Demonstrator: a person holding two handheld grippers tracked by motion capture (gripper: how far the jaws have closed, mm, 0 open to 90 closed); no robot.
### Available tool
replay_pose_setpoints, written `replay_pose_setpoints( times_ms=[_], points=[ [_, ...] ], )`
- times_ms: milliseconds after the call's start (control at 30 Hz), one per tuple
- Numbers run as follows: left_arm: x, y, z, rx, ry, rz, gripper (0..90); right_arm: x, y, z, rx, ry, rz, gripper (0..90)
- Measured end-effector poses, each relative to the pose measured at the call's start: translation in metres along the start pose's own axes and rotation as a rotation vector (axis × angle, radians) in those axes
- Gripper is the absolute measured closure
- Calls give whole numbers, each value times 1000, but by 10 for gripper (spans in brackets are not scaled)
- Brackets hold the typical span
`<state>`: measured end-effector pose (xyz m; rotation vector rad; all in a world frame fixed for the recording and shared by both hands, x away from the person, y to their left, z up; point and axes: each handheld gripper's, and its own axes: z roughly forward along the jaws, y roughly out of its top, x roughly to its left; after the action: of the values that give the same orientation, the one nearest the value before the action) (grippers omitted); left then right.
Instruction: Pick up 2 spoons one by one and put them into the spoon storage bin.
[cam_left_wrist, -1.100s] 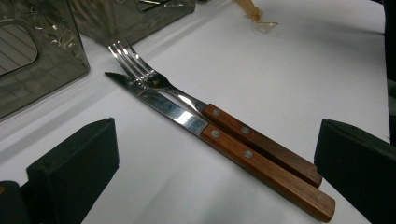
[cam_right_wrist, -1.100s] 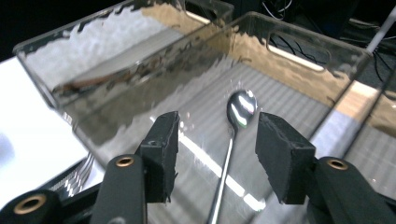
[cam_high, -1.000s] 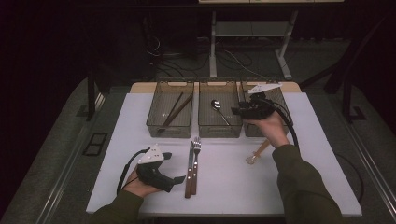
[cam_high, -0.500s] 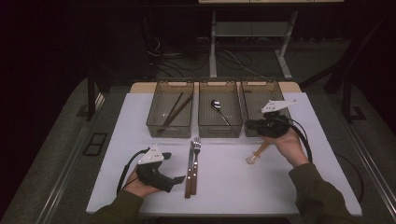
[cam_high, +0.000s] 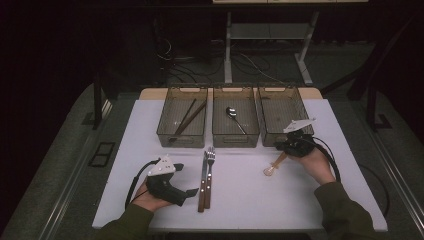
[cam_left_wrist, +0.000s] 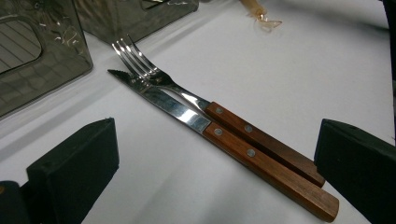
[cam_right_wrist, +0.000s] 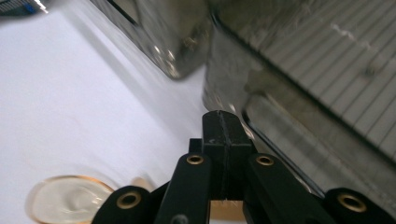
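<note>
1. The right gripper (cam_high: 286, 151) is down on the white worktop (cam_high: 250, 205) near its right edge, at the top end of a clear, gold-rimmed spoon (cam_high: 274, 165). The spoon lies slantwise just in front of the right-hand tray (cam_high: 280, 140).
2. Its jaws have just been closing. In the right gripper view the two tips (cam_right_wrist: 223, 126) stand pressed together with no gap, and the spoon's bowl (cam_right_wrist: 70, 198) is low at the left. A tan bit of handle shows under the jaws. I cannot tell whether it is nipped or merely lies beneath them.
3. Risk: if the jaws met above the thin handle, a lift would likely come up empty, or scrape the spoon toward the tray wall.
4. Risk: if only the handle's end is caught, the bowl's weight may swing the spoon, so that it twists out or knocks the tray rim on the way over.
5. The tray wall is very near the tips, so a careless rise could catch its edge.
6. The left gripper (cam_high: 184, 179) rests near the front left of the worktop with its jaws spread wide and holding nothing. A wooden-handled knife (cam_left_wrist: 243, 149) and fork (cam_left_wrist: 233, 121) lie touching side by side just ahead of it.
7. Any sideways nudge from that hand would probably push the pair askew.
</note>
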<state>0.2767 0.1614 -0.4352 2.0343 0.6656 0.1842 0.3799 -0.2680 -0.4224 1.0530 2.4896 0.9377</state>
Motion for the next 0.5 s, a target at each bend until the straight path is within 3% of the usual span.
replay_pose_setpoints(
  times_ms=[500],
  points=[
    [-1,0,1,3,-8,4,0,-2,-7,15,110,-59,-28,900]
  ],
)
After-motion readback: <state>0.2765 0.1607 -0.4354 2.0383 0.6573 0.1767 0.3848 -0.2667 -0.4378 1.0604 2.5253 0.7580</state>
